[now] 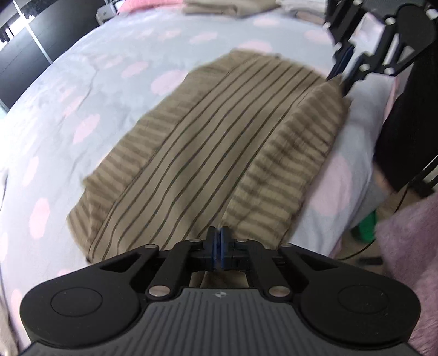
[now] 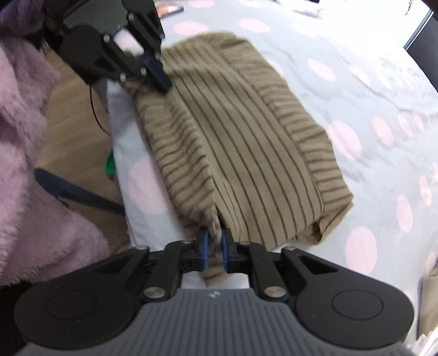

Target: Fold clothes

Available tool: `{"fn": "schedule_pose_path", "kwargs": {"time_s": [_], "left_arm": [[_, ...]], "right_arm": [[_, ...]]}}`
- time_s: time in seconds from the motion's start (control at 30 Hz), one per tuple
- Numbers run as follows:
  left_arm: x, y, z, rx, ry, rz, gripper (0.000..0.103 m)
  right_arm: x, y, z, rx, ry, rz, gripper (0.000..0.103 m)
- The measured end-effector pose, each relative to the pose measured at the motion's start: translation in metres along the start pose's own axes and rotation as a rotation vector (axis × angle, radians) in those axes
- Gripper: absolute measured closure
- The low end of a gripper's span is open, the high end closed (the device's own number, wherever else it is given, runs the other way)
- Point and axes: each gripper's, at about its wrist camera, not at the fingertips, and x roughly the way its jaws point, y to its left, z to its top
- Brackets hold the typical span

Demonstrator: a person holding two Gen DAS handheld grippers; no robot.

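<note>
1. One garment is in play – a tan striped top point(image 1: 219, 142) lying flat on the bedspread point(image 1: 82, 90), close to the bed's near edge, with both side flaps folded in over its middle.
2. Two flaps are folded in: on each the stripes run crosswise, while on the centre panel they run lengthwise.
3. Two grippers are at work, one at each end of the edge nearest the person.
4. Left gripper point(image 1: 218, 246): its blue pads are pressed together at the hem of the top; in its own view no cloth shows between them, but the right wrist view shows its tips point(image 2: 160, 76) down on a bunched corner of the fabric, so whether it has cloth pinched cannot be told for sure.
5. Right gripper point(image 2: 215, 247): its jaws stand a little apart with a twisted fold of the top's edge between the pads – clamped on the cloth, as far as the view shows.
6. Pale pink dots are scattered over the grey-blue bedspread.
7. One fluffy pink sleeve point(image 2: 24, 131) fills the left of the right wrist view.
8. Folded clothes point(image 1: 210, 8), one tan pile at least, sit at the far side of the bed.
</note>
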Motion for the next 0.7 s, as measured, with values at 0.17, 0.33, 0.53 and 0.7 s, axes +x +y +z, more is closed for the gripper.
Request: {"fn": "schedule_pose_path", "kwargs": {"time_s": [0.17, 0.33, 0.53, 0.7], "left_arm": [[-0.027, 0.024, -0.005, -0.058, -0.047, -0.004, 0.079], [-0.047, 0.079, -0.003, -0.281, -0.096, 0.038, 0.079], [-0.049, 0.133, 0.001, -0.522, -0.119, 0.05, 0.077], [-0.035, 0.15, -0.016, -0.661, -0.137, 0.052, 0.052]], "right_arm": [[-0.018, 0.003, -0.015, 0.033, -0.014, -0.082, 0.07], [-0.049, -0.028, -0.033, 0.292, -0.164, -0.198, 0.061], [-0.048, -0.066, -0.033, 0.567, -0.225, -0.239, 0.061], [-0.031, -0.101, -0.041, 0.854, -0.288, -0.198, 0.027]]}}
